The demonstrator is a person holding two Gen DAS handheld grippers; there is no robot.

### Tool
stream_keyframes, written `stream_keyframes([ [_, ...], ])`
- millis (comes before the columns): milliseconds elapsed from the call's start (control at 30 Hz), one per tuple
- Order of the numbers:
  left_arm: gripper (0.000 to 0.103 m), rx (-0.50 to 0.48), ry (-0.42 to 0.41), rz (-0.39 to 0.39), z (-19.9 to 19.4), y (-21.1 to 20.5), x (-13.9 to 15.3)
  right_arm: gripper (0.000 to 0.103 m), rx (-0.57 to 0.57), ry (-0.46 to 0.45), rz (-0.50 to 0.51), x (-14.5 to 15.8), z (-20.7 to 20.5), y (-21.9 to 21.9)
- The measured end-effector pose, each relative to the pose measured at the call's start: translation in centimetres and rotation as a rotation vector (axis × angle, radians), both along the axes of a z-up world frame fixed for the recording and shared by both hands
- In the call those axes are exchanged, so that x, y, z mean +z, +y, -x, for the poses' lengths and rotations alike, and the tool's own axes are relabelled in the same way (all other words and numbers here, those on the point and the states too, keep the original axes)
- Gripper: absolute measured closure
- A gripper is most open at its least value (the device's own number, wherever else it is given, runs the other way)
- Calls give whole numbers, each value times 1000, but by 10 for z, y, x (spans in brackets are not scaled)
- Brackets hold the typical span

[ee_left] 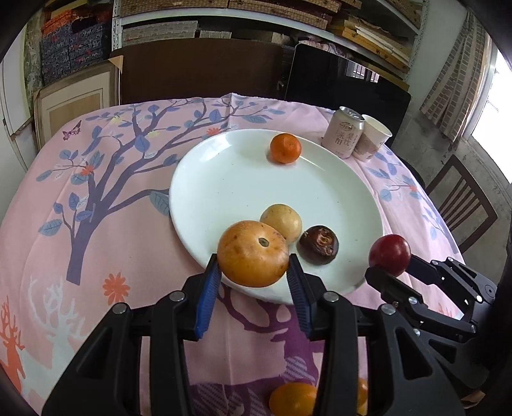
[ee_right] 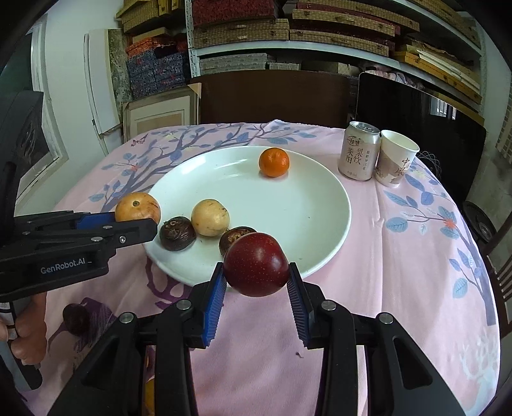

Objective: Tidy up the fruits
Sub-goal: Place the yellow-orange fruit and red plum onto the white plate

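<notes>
Left gripper (ee_left: 254, 272) clamped on large orange-yellow fruit (ee_left: 252, 252), over near-left rim of white plate (ee_left: 224, 179). Right gripper (ee_right: 256, 281) clamped on dark red plum (ee_right: 256, 264), at near rim. Open plate area lies far-right of both; right gripper nearer it.

Drink can (ee_right: 359, 151) touching paper cup (ee_right: 396, 158)

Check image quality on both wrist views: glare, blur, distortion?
Left wrist: blown-out window at right, strong barrel bend on the shelves, soft sheen on the plate; the fruit is sharp. Right wrist: even daylight, dark vignette corners, tablecloth curves at the edges, no motion blur.
</notes>
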State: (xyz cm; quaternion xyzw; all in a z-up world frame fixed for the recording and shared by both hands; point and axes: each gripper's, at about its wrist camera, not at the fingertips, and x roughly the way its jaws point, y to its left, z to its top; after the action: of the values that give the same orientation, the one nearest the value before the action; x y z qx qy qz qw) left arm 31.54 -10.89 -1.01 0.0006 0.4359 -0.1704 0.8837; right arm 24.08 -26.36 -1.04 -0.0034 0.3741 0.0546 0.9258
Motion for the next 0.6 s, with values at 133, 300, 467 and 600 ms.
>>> stream_keyframes([
  [133,61,23,20,14,-14,2,-9,58,-21,1,13,-7,-9,1],
  [300,30,58,-46,11,-5,7,-1,41,-35,-35,35,-4,-4,0],
  [467,29,46,-89,16,19,18,17,41,-32,-22,1,3,20,-5],
  [600,21,39,-93,5,46,33,24,41,-33,-18,-27,8,51,-9],
])
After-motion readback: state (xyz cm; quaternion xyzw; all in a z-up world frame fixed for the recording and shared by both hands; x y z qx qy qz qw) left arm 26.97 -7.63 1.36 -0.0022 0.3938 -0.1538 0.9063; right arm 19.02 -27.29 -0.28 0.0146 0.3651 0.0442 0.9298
